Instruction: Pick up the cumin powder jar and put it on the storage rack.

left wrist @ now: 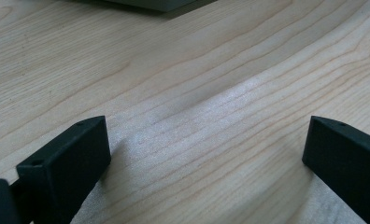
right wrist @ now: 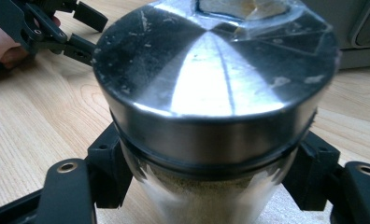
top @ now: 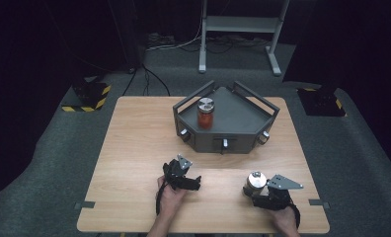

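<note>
A jar with a shiny metal lid [right wrist: 216, 79] and pale grainy contents stands on the wooden table, near the front right. My right gripper [right wrist: 209, 191] is shut on its glass body just under the lid, one black jaw on each side. From above, that jar [top: 256, 180] sits at the tip of the right gripper [top: 253, 190]. My left gripper [top: 196, 181] lies low over the table at front centre, held by a hand. Its jaws stand wide apart over bare wood, so the left gripper [left wrist: 206, 135] is open. A second jar [top: 206, 113] with red contents and a silver lid stands in the grey tray [top: 243, 143].
The grey angular tray, with raised rails and small knobs on its front wall, sits at the back middle of the table. Bare wood lies between the two grippers. The left gripper [right wrist: 57, 28] and its hand appear beyond the jar. Dark floor, cables and a stand frame [top: 240, 24] lie behind.
</note>
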`<state>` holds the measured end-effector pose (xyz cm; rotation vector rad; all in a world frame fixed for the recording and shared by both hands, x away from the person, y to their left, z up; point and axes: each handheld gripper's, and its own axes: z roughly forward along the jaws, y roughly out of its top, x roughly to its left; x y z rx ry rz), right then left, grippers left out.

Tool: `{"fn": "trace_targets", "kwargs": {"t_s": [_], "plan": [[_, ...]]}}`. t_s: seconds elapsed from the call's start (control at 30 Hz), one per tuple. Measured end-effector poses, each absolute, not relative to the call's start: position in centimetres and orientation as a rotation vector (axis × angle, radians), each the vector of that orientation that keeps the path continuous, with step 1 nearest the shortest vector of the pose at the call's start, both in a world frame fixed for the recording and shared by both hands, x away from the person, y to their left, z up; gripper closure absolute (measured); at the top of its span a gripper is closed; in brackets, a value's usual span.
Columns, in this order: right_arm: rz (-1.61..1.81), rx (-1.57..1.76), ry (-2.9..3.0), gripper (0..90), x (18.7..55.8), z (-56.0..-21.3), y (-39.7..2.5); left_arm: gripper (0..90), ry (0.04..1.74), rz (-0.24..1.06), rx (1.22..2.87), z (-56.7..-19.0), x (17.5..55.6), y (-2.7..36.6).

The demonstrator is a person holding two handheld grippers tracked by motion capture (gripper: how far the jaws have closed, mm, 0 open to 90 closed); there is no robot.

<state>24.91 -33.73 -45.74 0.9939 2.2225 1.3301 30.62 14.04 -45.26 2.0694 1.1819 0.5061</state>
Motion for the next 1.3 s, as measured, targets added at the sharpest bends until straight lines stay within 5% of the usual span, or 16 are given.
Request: {"fn": "trace_targets", "kwargs": {"t_s": [1.3], "plan": [[1.274, 0.939, 2.212, 31.5, 24.07, -45.43, -33.07, 1.2, 1.182, 0.508, 2.069, -45.26, 30.61, 14.05]]}}
